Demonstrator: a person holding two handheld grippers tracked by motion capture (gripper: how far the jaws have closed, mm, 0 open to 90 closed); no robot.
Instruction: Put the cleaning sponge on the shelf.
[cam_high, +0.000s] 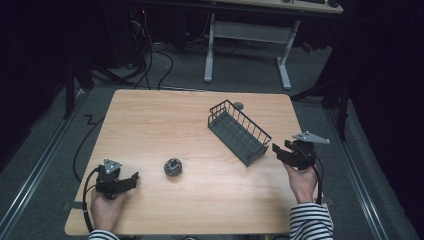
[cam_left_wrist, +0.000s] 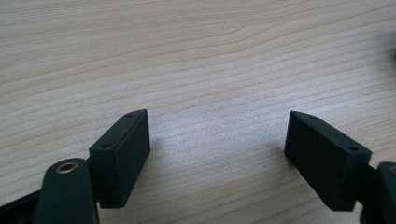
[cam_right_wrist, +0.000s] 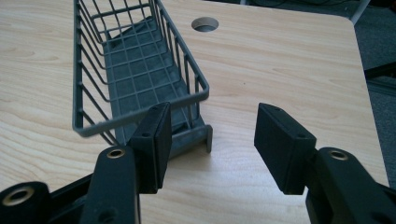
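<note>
The right gripper (cam_right_wrist: 210, 144) has its 2 black jaws spread apart above the wooden table (cam_right_wrist: 280, 60). Its left jaw overlaps the near corner of a grey wire basket (cam_right_wrist: 135, 70), perhaps touching it. A round hole (cam_right_wrist: 205, 24) lies beyond.

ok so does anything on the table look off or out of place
Nothing looks damaged or spilled. The wire basket sits at an angle to the table edges, upright and empty. A small dark round object lies alone near the middle. Both claws, left and right, are open and hold nothing.
</note>
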